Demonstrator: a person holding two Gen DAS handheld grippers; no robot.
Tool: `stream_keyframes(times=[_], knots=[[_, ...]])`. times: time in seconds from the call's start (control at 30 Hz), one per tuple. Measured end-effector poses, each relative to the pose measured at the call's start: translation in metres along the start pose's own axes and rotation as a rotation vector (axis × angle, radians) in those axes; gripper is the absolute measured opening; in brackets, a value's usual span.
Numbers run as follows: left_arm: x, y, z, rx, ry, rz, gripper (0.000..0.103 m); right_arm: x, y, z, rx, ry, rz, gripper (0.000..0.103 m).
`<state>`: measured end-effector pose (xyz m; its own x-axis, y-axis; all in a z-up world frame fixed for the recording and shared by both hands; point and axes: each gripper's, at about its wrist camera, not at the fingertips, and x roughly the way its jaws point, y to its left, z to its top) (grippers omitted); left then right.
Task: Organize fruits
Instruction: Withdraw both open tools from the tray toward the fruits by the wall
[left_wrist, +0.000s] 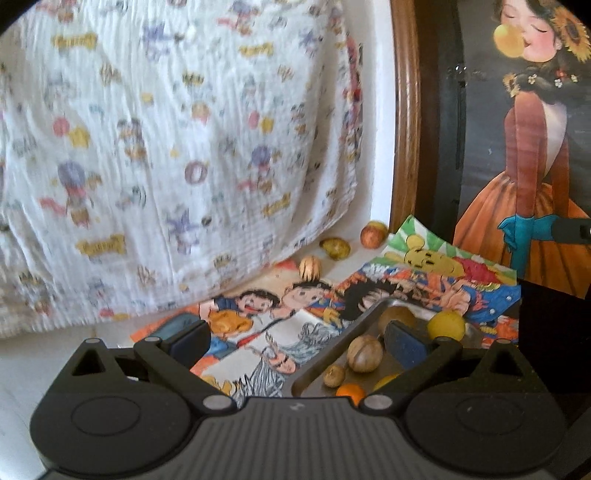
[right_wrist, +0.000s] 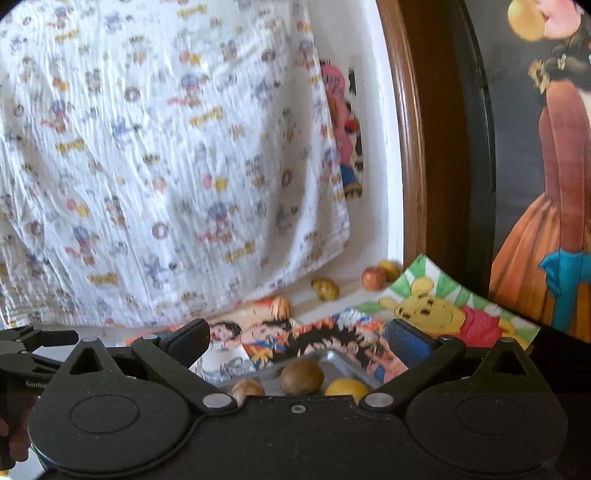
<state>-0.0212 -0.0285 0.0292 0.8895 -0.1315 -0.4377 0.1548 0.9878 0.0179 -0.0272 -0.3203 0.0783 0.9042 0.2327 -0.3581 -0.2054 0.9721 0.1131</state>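
Note:
A metal tray (left_wrist: 332, 360) lies on cartoon posters and holds several small fruits: a striped tan one (left_wrist: 365, 353), a yellow one (left_wrist: 446, 325), a brown one (left_wrist: 399, 315) and an orange one (left_wrist: 351, 392). My left gripper (left_wrist: 295, 341) is open beside the tray's left edge, nothing between its fingers. In the right wrist view the tray (right_wrist: 328, 356) shows a brown fruit (right_wrist: 302, 377) and a yellow one (right_wrist: 345, 388). My right gripper (right_wrist: 299, 339) hangs open above it. Loose fruits lie far back: a striped one (left_wrist: 309, 266), a yellow-green one (left_wrist: 335, 247), a reddish one (left_wrist: 373, 235).
A patterned white cloth (left_wrist: 177, 147) hangs over the left and middle. A wooden frame (left_wrist: 406, 122) and a dark picture of a figure in an orange dress (left_wrist: 535, 184) stand at the right. Cartoon posters (left_wrist: 266, 332) cover the floor. The left gripper's body (right_wrist: 22, 354) shows at the right view's left edge.

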Motion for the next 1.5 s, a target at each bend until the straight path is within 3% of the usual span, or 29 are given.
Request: stream_keyframes(times=[0.2, 0.4, 1.07, 1.5], knots=[[-0.006, -0.004, 0.018, 0.024, -0.031, 0.001, 0.103, -0.010, -0.004, 0.021, -0.016, -0.053, -0.004, 0.102], [0.017, -0.007, 0.032, 0.030, -0.032, -0.013, 0.103, 0.006, -0.010, 0.037, -0.044, -0.048, -0.016, 0.102], [0.177, -0.022, 0.061, 0.033, 0.057, -0.060, 0.103, 0.157, -0.024, 0.077, -0.118, 0.050, 0.023, 0.102], [0.232, -0.003, 0.076, 0.020, 0.070, -0.046, 0.103, 0.222, -0.021, 0.103, -0.174, 0.066, 0.034, 0.102]])
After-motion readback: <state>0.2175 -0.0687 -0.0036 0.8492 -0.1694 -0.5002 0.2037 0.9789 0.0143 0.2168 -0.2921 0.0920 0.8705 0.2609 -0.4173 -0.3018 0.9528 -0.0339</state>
